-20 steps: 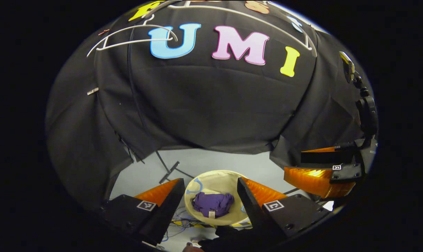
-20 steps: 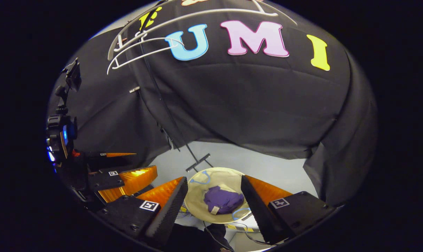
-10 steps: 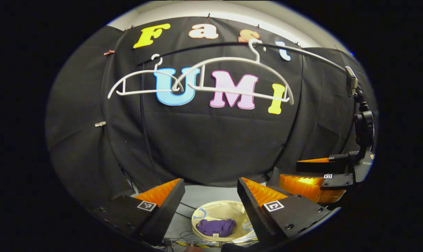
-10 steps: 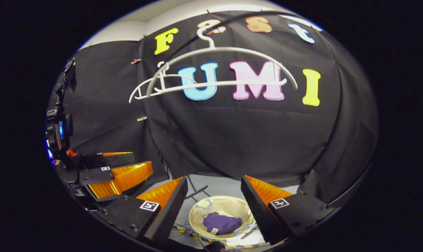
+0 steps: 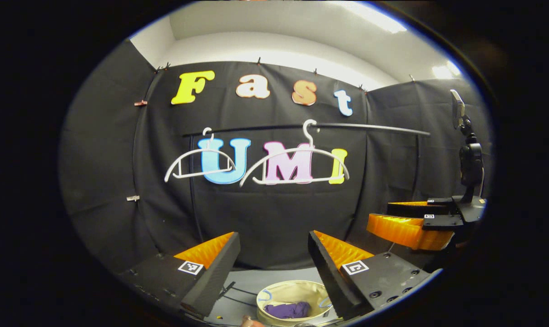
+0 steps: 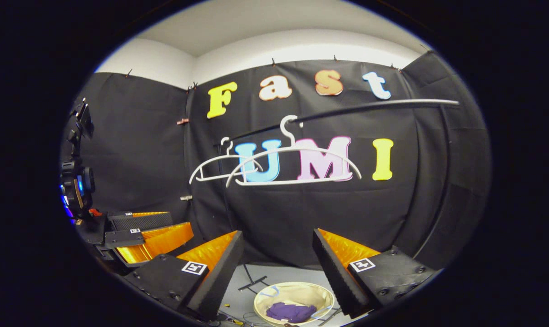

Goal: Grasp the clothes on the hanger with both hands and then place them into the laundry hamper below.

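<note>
Black cloth wall (image 5: 274,213) behind, pale ceiling above, grey floor (image 6: 274,274) below. Across the cloth, a dark rail (image 5: 369,129) carrying two bare white hangers: smaller hanger (image 5: 199,161) toward the left, larger hanger (image 5: 297,165) just beside it toward the right, the two overlapping in the right gripper view as smaller hanger (image 6: 215,168) and larger hanger (image 6: 297,168).

Left gripper view: left gripper (image 5: 274,268) raised and level, jaws wide apart, holding nothing. Between and below its fingers, round cream laundry hamper (image 5: 279,290) on the floor, purple clothes (image 5: 287,310) bunched inside it. Farther right, right gripper (image 5: 410,220) seen from the side, jaws parted, nothing between them.

Right gripper view: at far left, left gripper (image 6: 142,231) seen side-on, jaws apart and empty, a dark camera mount (image 6: 76,181) rising above it. Centre bottom, right gripper (image 6: 279,268) with jaws wide, gripping nothing. Below the gap, laundry hamper (image 6: 297,290) on the floor with the purple clothes (image 6: 290,312) lying in its bottom, well apart from both grippers. Beside the hamper, dark foot of the rail stand (image 6: 254,282).
</note>
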The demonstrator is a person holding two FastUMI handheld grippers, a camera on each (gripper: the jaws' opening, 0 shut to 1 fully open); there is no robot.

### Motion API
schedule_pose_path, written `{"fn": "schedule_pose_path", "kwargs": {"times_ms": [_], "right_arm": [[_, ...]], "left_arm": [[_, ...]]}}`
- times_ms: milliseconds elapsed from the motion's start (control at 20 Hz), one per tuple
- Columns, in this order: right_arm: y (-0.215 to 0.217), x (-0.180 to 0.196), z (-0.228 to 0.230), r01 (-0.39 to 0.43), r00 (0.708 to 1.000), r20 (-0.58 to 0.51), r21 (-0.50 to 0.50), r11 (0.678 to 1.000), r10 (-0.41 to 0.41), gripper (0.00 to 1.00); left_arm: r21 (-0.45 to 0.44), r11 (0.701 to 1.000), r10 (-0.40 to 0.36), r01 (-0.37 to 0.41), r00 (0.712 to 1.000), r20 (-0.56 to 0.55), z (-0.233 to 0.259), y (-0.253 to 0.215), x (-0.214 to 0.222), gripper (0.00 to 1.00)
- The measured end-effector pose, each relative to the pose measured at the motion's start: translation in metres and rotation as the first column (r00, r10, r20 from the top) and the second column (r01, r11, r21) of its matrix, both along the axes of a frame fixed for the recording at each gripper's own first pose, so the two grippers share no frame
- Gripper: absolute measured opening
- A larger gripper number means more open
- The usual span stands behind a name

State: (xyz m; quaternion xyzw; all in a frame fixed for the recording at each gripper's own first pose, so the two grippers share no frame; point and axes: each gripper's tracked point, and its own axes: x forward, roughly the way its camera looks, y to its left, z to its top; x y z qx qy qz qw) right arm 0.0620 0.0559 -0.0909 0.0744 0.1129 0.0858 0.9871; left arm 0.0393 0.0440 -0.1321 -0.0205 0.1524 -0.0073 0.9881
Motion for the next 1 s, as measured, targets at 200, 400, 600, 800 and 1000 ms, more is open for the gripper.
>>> {"fn": "schedule_pose_path", "kwargs": {"times_ms": [200, 400, 600, 800, 1000], "right_arm": [[-0.003, -0.040, 0.040, 0.077, 0.992, 0.095, 0.002, 0.997, -0.077, 0.92], [-0.021, -0.076, 0.081, 0.175, 0.963, 0.206, 0.008, 0.985, -0.173, 0.98], [-0.030, -0.100, 0.111, 0.222, 0.933, 0.280, 0.042, 0.974, -0.225, 0.97], [-0.037, -0.106, 0.126, 0.217, 0.927, 0.306, 0.032, 0.976, -0.216, 0.97], [-0.052, -0.108, 0.133, 0.210, 0.930, 0.303, 0.029, 0.977, -0.209, 1.00]], "left_arm": [[0.016, 0.999, -0.046, 0.044, 0.993, 0.104, 0.048, -0.006, -0.033, 0.92], [0.033, 0.998, -0.054, 0.048, 0.977, 0.205, 0.085, -0.008, -0.062, 0.92], [0.041, 0.998, -0.061, 0.052, 0.968, 0.242, 0.101, -0.015, -0.076, 0.95], [0.013, 0.999, -0.046, 0.044, 0.957, 0.286, 0.118, -0.024, -0.082, 0.95], [-0.024, 0.998, -0.054, 0.063, 0.958, 0.283, 0.118, -0.050, -0.069, 0.94]]}}
